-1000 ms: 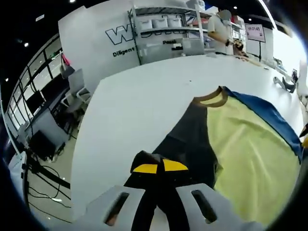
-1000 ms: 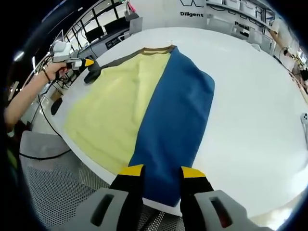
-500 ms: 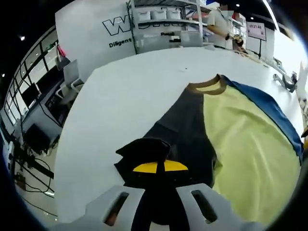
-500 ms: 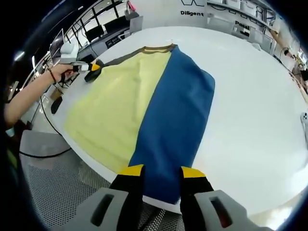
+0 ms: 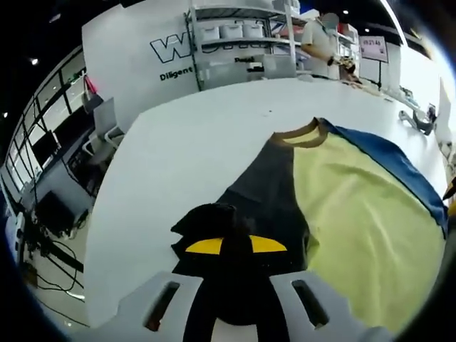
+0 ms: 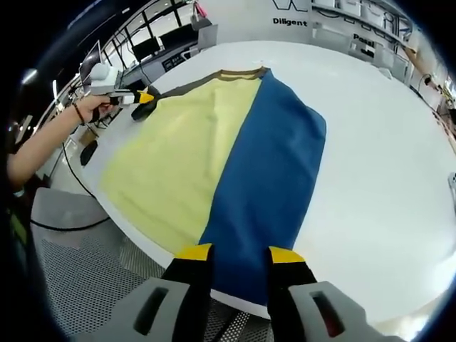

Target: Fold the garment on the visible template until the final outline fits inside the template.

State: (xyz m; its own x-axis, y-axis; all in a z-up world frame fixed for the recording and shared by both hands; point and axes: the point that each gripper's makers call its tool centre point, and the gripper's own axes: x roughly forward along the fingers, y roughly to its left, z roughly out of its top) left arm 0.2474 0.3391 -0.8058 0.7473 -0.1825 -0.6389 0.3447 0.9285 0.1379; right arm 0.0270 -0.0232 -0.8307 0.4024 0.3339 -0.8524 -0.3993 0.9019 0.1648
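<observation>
— Garment (image 6: 214, 164), yellow, blue and dark panels, spread flat mid-frame on the white table (image 6: 370, 171). Grippers?

— Left gripper (image 5: 235, 246) clenched on the dark sleeve (image 5: 214, 224) at lower centre; right gripper (image 6: 239, 253) released over the blue hem. Best carry the sleeve inward, low and taut. Shelf bins (image 5: 231, 30), upper frame: contents unclear.

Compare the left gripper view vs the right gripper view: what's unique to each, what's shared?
Left gripper view alone: the dark sleeve bunched in the left claw, shut on it; a person standing by shelving past the white table.

Right gripper view alone: the full run of the blue panel down to the hem at the table's near edge, the right claw open over it, and a mesh chair below.

Both: the shirt's yellow panel, its brown collar and the table.
</observation>
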